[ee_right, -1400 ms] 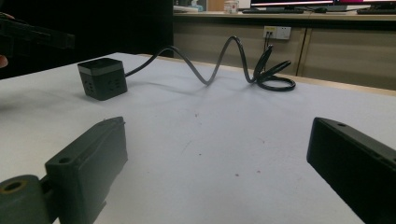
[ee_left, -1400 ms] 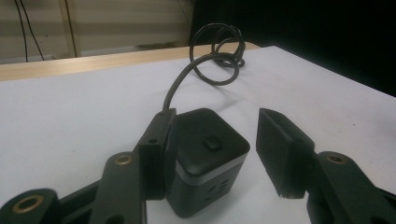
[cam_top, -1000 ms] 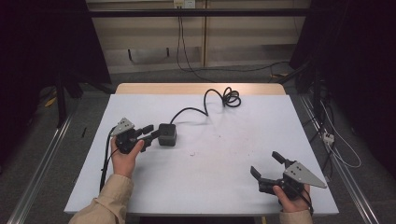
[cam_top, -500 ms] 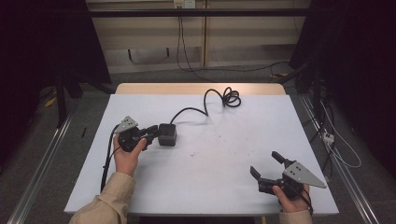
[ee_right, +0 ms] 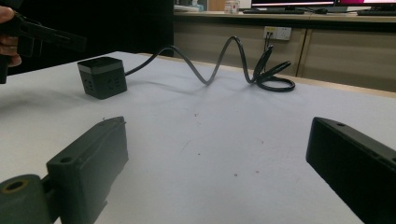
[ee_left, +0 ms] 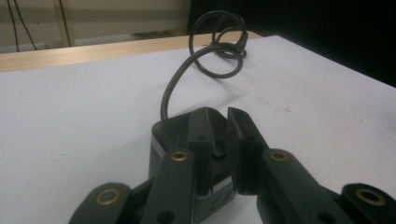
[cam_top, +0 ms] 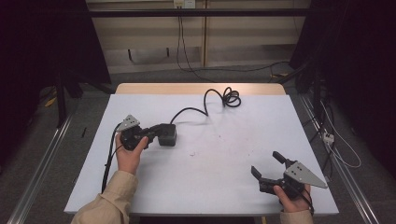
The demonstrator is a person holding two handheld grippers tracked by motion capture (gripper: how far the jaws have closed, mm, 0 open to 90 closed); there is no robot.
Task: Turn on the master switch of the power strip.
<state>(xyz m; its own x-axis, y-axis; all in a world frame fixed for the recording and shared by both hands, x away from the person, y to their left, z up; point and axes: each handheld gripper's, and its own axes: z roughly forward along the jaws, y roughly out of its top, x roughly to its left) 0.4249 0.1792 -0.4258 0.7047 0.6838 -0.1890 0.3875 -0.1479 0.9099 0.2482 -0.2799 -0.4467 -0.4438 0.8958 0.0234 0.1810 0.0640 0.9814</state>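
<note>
Now: left gripper [ee_left: 223, 140] jaws nearly together over small black cube-shaped power socket [cam_top: 167, 134], contact unclear | right gripper [cam_top: 270, 169] jaws wide apart, idle | next: likely press or grip cube.

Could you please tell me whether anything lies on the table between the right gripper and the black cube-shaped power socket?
Nothing visible does. Between the right gripper and the black cube-shaped power socket lies only bare white tabletop. The socket's black cable runs off behind it, and the left gripper is at the socket's far side.
</note>
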